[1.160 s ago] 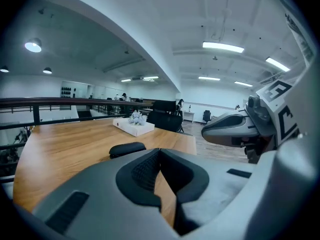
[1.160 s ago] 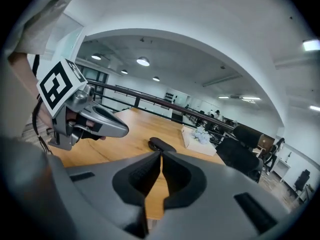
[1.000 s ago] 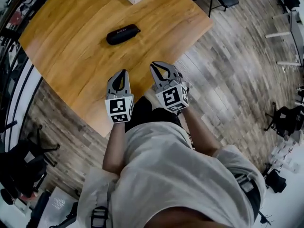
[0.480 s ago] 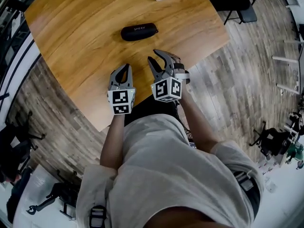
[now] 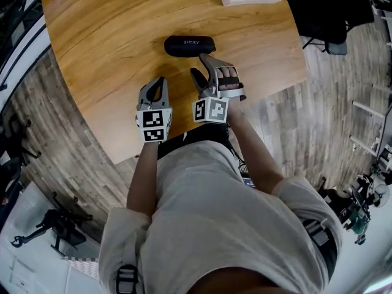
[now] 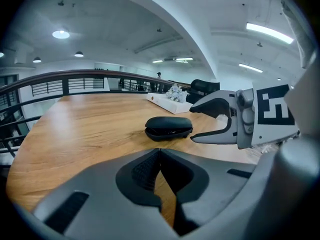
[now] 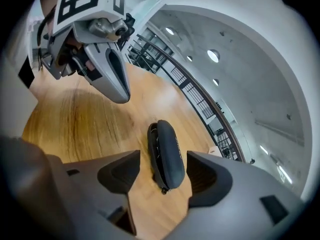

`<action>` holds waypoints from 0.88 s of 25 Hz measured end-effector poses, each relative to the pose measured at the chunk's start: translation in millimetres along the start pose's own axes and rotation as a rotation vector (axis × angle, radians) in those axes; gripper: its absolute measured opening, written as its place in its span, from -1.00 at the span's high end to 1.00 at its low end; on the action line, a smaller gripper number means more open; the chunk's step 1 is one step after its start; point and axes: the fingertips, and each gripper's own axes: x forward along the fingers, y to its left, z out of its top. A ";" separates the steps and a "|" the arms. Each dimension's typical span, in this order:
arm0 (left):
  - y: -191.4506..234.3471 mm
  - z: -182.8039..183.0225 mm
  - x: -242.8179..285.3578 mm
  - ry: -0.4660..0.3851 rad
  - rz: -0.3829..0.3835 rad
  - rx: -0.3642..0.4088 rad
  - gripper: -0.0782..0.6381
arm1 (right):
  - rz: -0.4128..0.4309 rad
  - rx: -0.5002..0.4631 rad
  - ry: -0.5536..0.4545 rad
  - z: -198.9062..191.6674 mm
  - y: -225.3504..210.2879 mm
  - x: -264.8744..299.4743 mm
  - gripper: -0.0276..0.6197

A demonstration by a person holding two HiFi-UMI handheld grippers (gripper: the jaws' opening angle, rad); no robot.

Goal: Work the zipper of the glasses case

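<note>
Grippers, two: left gripper [image 5: 160, 83], jaws together; right gripper [image 5: 200, 66], jaws just opened wide, empty, before one glasses case [image 5: 190, 45].

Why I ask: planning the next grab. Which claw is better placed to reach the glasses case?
Right. The right claw has just been opening its jaws, which frame the near end of the glasses case without pressing it; the left claw is shut and farther back.

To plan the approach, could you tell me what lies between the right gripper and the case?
Only bare table: the right gripper view shows the case just ahead of the right gripper, whose jaws have just been opening, with nothing else between.
</note>
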 end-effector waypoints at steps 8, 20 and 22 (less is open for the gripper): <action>3.9 3.7 23.4 0.047 0.054 -0.033 0.71 | 0.048 -0.168 -0.021 -11.0 -8.3 44.4 -0.08; 9.1 37.8 33.8 0.009 0.008 -0.002 0.71 | 0.207 -0.189 -0.084 -14.0 -15.3 60.3 0.10; 11.9 47.5 34.4 0.012 -0.013 0.046 0.71 | 0.243 -0.174 -0.090 -13.7 -16.4 57.7 0.11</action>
